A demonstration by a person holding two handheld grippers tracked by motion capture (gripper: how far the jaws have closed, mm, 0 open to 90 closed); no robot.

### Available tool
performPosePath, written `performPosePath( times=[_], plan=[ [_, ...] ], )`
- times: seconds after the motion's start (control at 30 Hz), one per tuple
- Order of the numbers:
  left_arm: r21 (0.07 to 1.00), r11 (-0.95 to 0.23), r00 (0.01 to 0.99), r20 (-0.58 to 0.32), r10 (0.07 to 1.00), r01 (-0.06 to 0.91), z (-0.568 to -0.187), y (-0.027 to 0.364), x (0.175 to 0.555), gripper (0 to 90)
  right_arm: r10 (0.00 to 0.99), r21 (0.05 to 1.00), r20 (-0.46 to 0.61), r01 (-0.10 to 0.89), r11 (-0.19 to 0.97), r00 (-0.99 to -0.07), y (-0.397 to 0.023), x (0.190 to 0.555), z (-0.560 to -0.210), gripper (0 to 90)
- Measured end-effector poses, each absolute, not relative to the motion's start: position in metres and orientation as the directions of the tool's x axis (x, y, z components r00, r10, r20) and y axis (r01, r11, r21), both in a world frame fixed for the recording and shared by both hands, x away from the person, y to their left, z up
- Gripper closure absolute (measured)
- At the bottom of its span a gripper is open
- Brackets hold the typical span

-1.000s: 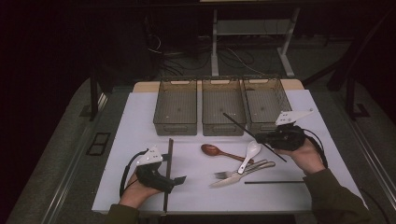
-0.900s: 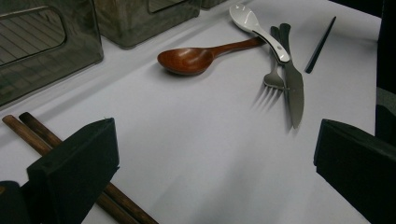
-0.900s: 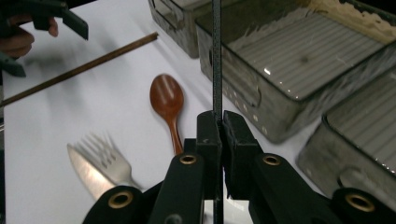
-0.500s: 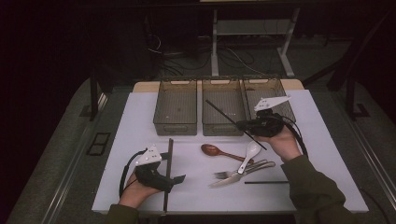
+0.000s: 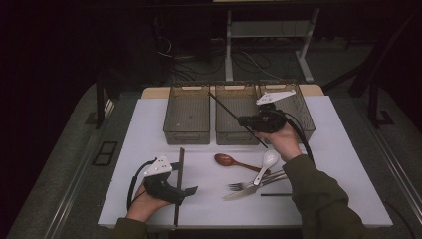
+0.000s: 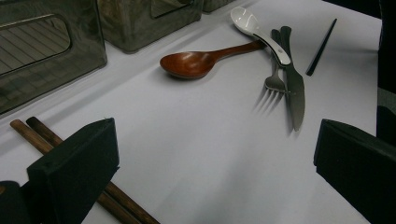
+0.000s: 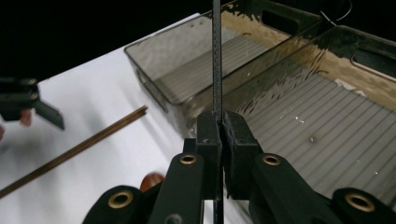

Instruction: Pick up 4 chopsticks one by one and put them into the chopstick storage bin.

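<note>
While held over the bins:
Right tool [image 5: 247, 121]: clamped on black chopstick [image 5: 226, 108], centre right of frame, above middle bin [image 5: 234, 133].
Left tool [image 5: 191, 190]: jaws wide, lower left, beside brown chopsticks [image 5: 179, 174] on worktop [image 5: 343, 164].

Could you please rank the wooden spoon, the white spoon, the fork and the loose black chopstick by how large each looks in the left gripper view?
1. wooden spoon, longest and broadest.
2. white spoon and fork: they look alike, and their handles overlap, so I won't rank them.
3. black chopstick, thinnest, though it lies farthest off.
</note>
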State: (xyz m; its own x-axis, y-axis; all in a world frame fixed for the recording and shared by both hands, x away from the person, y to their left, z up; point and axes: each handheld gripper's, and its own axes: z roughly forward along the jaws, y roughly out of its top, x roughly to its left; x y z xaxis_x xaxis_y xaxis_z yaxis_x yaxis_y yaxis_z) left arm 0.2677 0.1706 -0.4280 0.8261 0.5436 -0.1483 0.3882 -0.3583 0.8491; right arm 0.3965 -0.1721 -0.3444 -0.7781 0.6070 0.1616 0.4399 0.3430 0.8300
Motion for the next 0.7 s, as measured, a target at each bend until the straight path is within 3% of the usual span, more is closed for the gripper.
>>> performPosePath(
  times=[0.7],
  plan=[
    [0.850, -0.358, 0.830, -0.150, 0.537, 0.386, -0.428, 0.170, 0.268, 0.0, 0.617, 0.844, 0.187, 0.447, 0.298, -0.764, -0.106, 0.441, -0.341, 85.5]
  ],
)
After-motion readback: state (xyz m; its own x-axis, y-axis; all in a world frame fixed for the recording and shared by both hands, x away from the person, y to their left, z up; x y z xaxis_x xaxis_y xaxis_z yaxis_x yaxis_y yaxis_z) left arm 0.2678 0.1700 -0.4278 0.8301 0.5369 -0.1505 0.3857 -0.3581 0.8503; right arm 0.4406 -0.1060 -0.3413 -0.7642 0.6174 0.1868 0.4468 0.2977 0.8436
